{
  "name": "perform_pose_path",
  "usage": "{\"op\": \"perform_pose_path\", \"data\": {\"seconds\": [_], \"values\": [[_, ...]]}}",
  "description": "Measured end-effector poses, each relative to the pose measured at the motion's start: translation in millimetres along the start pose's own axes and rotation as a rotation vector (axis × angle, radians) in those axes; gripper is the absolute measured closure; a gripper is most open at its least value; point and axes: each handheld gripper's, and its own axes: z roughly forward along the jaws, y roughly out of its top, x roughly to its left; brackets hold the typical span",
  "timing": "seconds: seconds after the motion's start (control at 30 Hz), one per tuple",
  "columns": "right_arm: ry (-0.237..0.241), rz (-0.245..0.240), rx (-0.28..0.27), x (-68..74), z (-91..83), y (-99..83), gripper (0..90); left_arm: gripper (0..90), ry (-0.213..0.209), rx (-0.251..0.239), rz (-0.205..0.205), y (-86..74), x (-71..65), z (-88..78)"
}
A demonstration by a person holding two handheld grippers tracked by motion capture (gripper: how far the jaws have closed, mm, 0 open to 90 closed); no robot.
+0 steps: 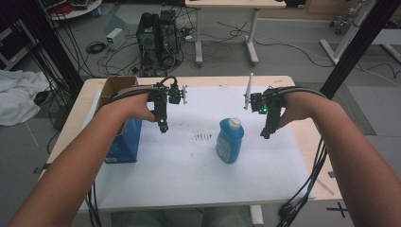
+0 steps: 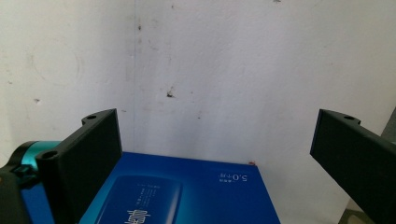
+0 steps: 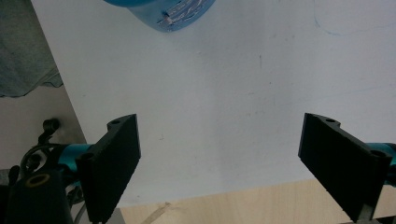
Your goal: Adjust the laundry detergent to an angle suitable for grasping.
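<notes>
Both grippers held over the desk, nothing grabbed yet.

Left gripper [image 1: 163,126] is hung beside the blue box [image 1: 125,139], fingers spread; blue bottle [image 1: 230,140] is stood mid-mat; right gripper [image 1: 266,133] is held just right of it, fingers spread too.

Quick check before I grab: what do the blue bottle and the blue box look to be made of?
Bottle: probably plastic, a smooth, slightly glossy blue body with a white cap and a soft highlight.
Box: likely cardboard, with a brown raw inside at the open top and flat printed blue faces with a satin sheen.
</notes>
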Motion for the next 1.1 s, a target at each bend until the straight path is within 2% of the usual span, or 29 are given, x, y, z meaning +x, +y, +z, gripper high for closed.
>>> {"op": "perform_pose_path", "data": {"seconds": [0.03, 0.07, 0.13, 0.17, 0.3, 0.33, 0.37, 0.4, 0.43, 0.5, 0.53, 0.57, 0.6, 0.67, 0.73, 0.77, 0.83, 0.87, 0.9, 0.97, 1.1], "values": [[-0.01, -0.021, 0.01, -1.1, -1.0, -0.5, 11.9, 1.9, -0.007, -0.001, -0.005, -0.1, -0.4, -1.2], [-0.006, 0.0, 0.0, 0.8, -1.4, -0.1, 11.9, 1.9, -0.007, -0.001, -0.005, -0.1, -0.4, -1.2], [-0.009, 0.0, -0.003, 1.7, -4.1, -0.2, 11.9, 1.9, -0.001, -0.013, -0.007, -2.1, -0.8, -2.1], [-0.012, 0.0, -0.001, 1.8, -5.5, -0.4, 11.9, 1.9, -0.011, -0.008, -0.011, -2.3, -0.3, -3.5], [-0.02, -0.002, 0.0, 1.5, -6.4, -0.8, 11.9, 1.9, -0.003, 0.004, -0.006, -4.1, 0.4, -5.3], [-0.015, 0.038, 0.007, 4.5, -6.5, 0.2, 11.9, 2.0, -0.003, -0.009, -0.018, -5.0, -0.4, -4.9], [-0.02, -0.015, 0.008, 0.7, -5.5, -0.7, 11.9, 2.0, 0.003, -0.008, -0.017, -5.7, -1.2, -6.1], [-0.021, -0.019, 0.013, 0.5, -5.3, -0.5, 11.9, 1.9, 0.003, -0.008, -0.017, -5.7, -1.2, -6.1], [-0.016, 0.001, 0.006, 1.9, -4.7, 0.3, 11.9, 2.0, 0.003, -0.014, -0.02, -5.7, -2.2, -6.9], [-0.017, -0.002, 0.005, 1.8, -4.8, 0.9, 11.9, 2.0, -0.002, -0.006, -0.011, -5.5, -2.3, -7.7], [-0.022, -0.021, 0.009, 0.6, -5.0, 0.7, 11.9, 1.9, 0.0, -0.015, -0.01, -5.6, -2.7, -8.4], [-0.021, -0.024, 0.011, 0.7, -5.1, 0.9, 11.9, 2.0, 0.004, -0.022, -0.001, -6.1, -2.2, -11.3], [-0.02, -0.02, 0.014, 1.2, -5.3, 0.9, 11.9, 2.0, 0.001, -0.035, -0.011, -6.4, -2.2, -11.6], [-0.015, 0.004, 0.009, 2.9, -4.6, 1.3, 11.9, 1.9, 0.0, -0.028, -0.002, -7.0, -0.6, -11.2], [-0.014, 0.007, 0.01, 2.1, -4.2, 1.0, 11.9, 1.9, -0.001, -0.024, -0.006, -7.5, 0.8, -10.3], [-0.017, -0.012, 0.014, -0.2, -4.5, 0.6, 11.9, 2.0, 0.005, -0.022, -0.004, -8.0, 1.7, -9.9], [-0.013, 0.003, 0.005, -0.8, -4.0, 0.7, 11.9, 2.0, -0.003, -0.021, -0.009, -8.3, 2.4, -9.6], [-0.013, -0.01, 0.014, -1.9, -4.1, 0.5, 11.9, 2.0, -0.005, -0.023, -0.015, -8.8, 3.2, -8.9], [-0.009, 0.011, 0.011, -0.4, -3.5, 0.9, 11.9, 1.9, -0.004, -0.02, -0.015, -8.8, 3.1, -8.7], [-0.011, 0.006, 0.013, -0.4, -3.0, 1.1, 11.9, 1.9, -0.002, -0.009, -0.005, -8.5, 3.4, -9.2], [-0.018, 0.005, 0.018, 1.1, -3.4, 0.0, 11.9, 1.9, -0.003, -0.01, -0.012, -8.0, 2.8, -8.8]]}}
